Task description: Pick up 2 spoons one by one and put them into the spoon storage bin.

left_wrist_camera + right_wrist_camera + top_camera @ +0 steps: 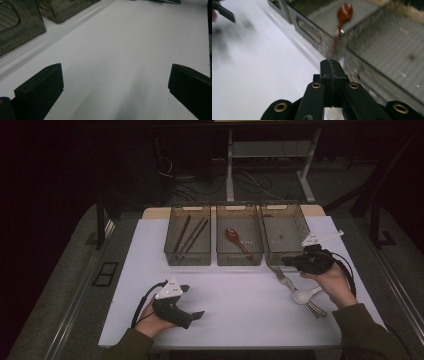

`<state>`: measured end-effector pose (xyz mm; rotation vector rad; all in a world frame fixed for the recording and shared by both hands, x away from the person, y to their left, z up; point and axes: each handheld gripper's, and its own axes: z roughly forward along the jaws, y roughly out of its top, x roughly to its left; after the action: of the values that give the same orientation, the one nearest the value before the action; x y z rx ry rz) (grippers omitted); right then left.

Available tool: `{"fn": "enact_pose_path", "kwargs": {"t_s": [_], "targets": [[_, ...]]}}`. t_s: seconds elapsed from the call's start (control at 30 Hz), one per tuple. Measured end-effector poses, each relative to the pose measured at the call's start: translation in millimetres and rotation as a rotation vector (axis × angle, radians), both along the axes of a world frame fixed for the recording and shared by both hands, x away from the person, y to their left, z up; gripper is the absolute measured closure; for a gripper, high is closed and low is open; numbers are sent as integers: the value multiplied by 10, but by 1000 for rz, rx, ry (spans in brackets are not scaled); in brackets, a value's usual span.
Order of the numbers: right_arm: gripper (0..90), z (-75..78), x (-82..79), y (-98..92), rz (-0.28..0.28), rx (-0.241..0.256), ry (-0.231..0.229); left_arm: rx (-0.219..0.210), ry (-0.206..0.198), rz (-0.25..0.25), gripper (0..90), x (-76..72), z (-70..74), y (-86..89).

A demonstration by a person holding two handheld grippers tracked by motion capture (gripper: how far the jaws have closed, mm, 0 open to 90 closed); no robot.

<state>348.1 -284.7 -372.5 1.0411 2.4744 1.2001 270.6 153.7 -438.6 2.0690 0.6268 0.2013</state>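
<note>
The right gripper [289, 261] hovers at the near edge of the right bin [285, 232], its jaws pressed together on nothing. The forks [282, 277] and white spoon [306, 295] lie just near it. The left gripper [192, 302], wide open and empty, rests near left on the table [240, 310].

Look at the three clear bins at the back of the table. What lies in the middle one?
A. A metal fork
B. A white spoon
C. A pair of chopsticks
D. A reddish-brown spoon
D: the high view shows a reddish-brown spoon lying alone in the middle bin, while the chopsticks lie in the left bin, and the forks and white spoon lie on the table.
</note>
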Motion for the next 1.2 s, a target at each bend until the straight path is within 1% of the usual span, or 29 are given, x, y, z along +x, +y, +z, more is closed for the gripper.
{"fn": "enact_pose_path", "kwargs": {"t_s": [0.07, 0.17, 0.27, 0.3, 0.5, 0.67, 0.9, 0.97, 1.0, 1.2], "targets": [[890, -49, -20, -88, -18, -5, 11, 1, -1, -1, 0, -2, 1, 1], [890, -125, -47, -222, -48, -27, 26, 3, -4, -2, 0, -4, 5, 0], [890, -215, -72, -348, -77, -47, 52, 4, -4, -3, 0, -4, 6, 3], [890, -249, -81, -382, -88, -60, 58, 5, -4, -4, 0, -4, 6, 2], [890, -411, -124, -562, -132, -99, 105, 5, -4, -7, 0, -6, 5, 0], [890, -515, -132, -633, -152, -128, 137, 8, -4, -10, 0, -7, 1, -7], [890, -617, -178, -696, -155, -160, 172, 8, -4, -12, 0, -6, 1, -5], [890, -632, -199, -722, -158, -159, 174, 9, -4, -12, 0, -7, 2, -5], [890, -636, -211, -732, -158, -159, 183, 8, -4, -11, 0, -8, 2, -6], [890, -661, -268, -778, -161, -161, 188, 10, -3, -11, 0, -8, 0, -10]]}}
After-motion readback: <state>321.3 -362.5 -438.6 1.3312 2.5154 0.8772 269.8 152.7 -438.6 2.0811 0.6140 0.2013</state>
